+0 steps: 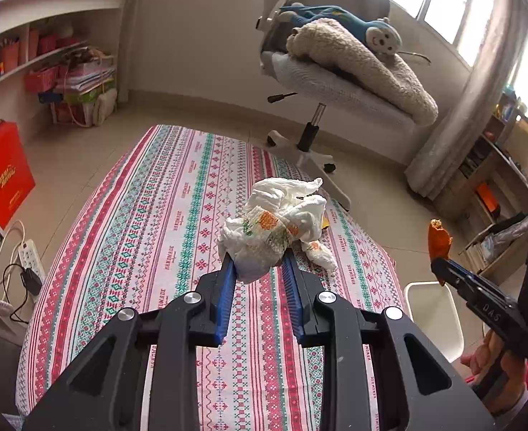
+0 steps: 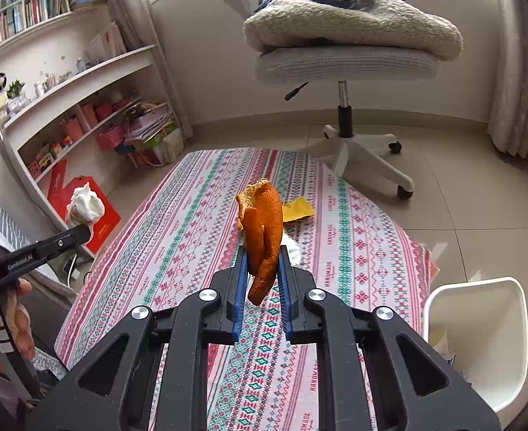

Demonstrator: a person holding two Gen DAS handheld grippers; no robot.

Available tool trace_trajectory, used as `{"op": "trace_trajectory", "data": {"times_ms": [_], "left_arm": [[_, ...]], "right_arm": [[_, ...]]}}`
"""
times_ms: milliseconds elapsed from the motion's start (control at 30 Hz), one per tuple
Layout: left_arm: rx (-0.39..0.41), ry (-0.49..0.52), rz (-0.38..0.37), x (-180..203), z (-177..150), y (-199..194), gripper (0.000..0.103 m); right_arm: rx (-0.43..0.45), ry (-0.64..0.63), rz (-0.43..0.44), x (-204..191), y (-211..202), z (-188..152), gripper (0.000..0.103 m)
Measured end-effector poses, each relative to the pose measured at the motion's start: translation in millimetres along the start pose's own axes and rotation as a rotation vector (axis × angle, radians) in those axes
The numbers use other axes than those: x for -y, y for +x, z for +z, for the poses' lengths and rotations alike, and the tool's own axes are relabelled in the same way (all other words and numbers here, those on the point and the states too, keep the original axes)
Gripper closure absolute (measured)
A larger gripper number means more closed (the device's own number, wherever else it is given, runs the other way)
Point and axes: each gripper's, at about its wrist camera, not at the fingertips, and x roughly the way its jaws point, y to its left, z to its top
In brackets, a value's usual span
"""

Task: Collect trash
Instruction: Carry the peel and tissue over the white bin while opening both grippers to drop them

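My left gripper (image 1: 258,256) is shut on a crumpled white paper towel (image 1: 274,224) with an orange print and holds it above the striped tablecloth (image 1: 149,215). It also shows in the right wrist view (image 2: 84,204) at the left. My right gripper (image 2: 262,251) is shut on a piece of orange peel (image 2: 264,230) and holds it above the table. The peel also shows in the left wrist view (image 1: 439,240) at the right. A yellow wrapper (image 2: 298,209) lies on the cloth beyond the peel. A small white scrap (image 1: 319,253) lies on the cloth under the towel.
A white bin (image 2: 479,337) stands on the floor by the table's right edge, with some paper inside. An office chair (image 2: 346,61) with a blanket and plush toy stands beyond the table. Shelves (image 2: 77,86) line the left wall. A red box (image 1: 1,172) and a power strip (image 1: 30,255) sit on the floor at left.
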Motion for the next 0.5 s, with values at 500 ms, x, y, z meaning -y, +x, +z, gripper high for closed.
{"op": "trace_trajectory", "data": {"times_ms": [500], "left_arm": [[-0.028, 0.132, -0.096, 75.3, -18.0, 32.2, 0.076]], "right_arm": [[0.13, 0.145, -0.183, 86.5, -63.9, -7.2, 0.088]]}}
